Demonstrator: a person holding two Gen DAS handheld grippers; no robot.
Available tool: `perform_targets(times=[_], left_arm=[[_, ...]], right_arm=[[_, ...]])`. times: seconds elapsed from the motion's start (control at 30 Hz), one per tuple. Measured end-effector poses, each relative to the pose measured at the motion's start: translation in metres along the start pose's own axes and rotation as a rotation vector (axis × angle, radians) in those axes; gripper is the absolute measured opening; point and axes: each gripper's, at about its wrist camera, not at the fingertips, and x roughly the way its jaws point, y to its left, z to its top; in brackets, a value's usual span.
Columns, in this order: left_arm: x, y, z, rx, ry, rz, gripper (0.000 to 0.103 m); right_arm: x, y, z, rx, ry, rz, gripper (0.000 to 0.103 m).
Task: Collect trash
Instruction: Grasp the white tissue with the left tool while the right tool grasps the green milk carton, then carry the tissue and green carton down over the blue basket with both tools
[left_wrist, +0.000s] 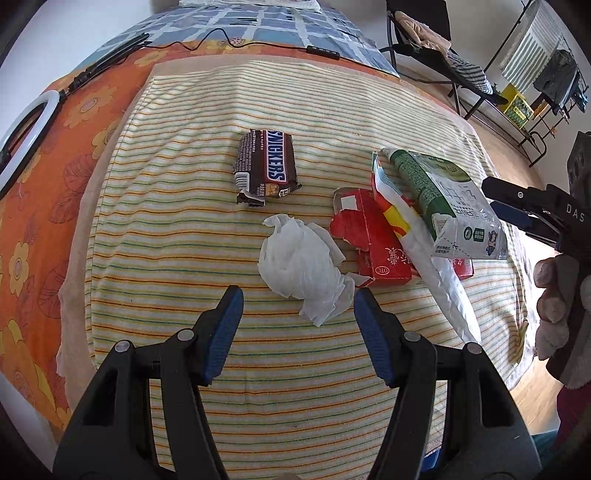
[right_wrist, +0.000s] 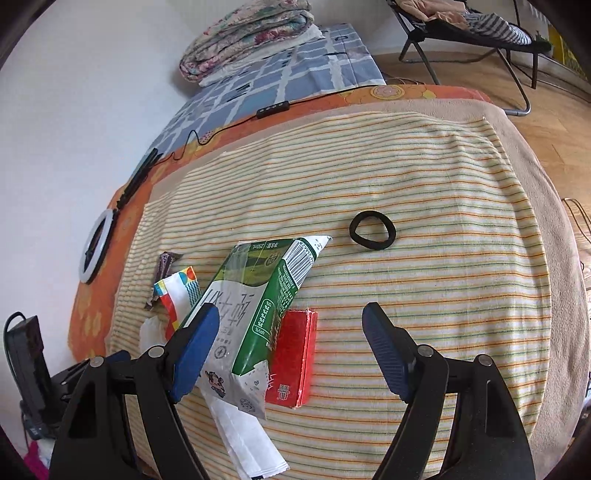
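White tissue (left_wrist: 303, 258) lies dead ahead of my wide-open left gripper (left_wrist: 299, 314), nearer than the right gripper (right_wrist: 291, 350), also spread wide, beside the carton (right_wrist: 255, 306).

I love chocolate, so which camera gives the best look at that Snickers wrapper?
The left wrist view: the Snickers wrapper lies unobstructed on the striped cloth, logo readable. The right wrist view shows only its torn dark end, behind the colourful paper wrapper.
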Motion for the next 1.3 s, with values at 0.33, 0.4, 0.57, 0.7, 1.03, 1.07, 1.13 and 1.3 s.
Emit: perform_targets(times=[0.33,0.4,0.57,0.7,1.03,1.07,1.13,1.3], left_arm=[[0.018,0.002,0.01,0.001,0.023,-0.013,0.048],[0.022,0.002,0.011,0.003,0.031,-0.014,0.042],[0.027,0.002,0.011,0.02,0.03,-0.014,0.039],[0.028,0.002,0.012,0.031,0.025,-0.014,0.034],[0.021,0.002,0.008,0.05,-0.001,0.008,0.03],[0.02,0.002,0.008,0.051,-0.003,0.01,0.03],[0.019,0.003,0.008,0.051,-0.007,0.012,0.029],[0.013,0.003,0.007,0.059,-0.024,0.021,0.029]], right_arm=[[0.038,-0.006,0.01,0.074,0.061,0.111,0.08],[0.042,-0.004,0.011,0.073,0.063,0.122,0.08],[0.051,-0.002,0.011,0.082,0.064,0.153,0.079],[0.05,0.001,0.012,0.072,0.053,0.175,0.062],[0.028,0.016,0.011,0.02,-0.019,0.196,0.036],[0.025,0.02,0.011,0.012,-0.029,0.193,0.035],[0.019,0.022,0.011,-0.002,-0.051,0.182,0.034],[0.001,0.034,0.013,-0.076,-0.121,0.114,0.032]])
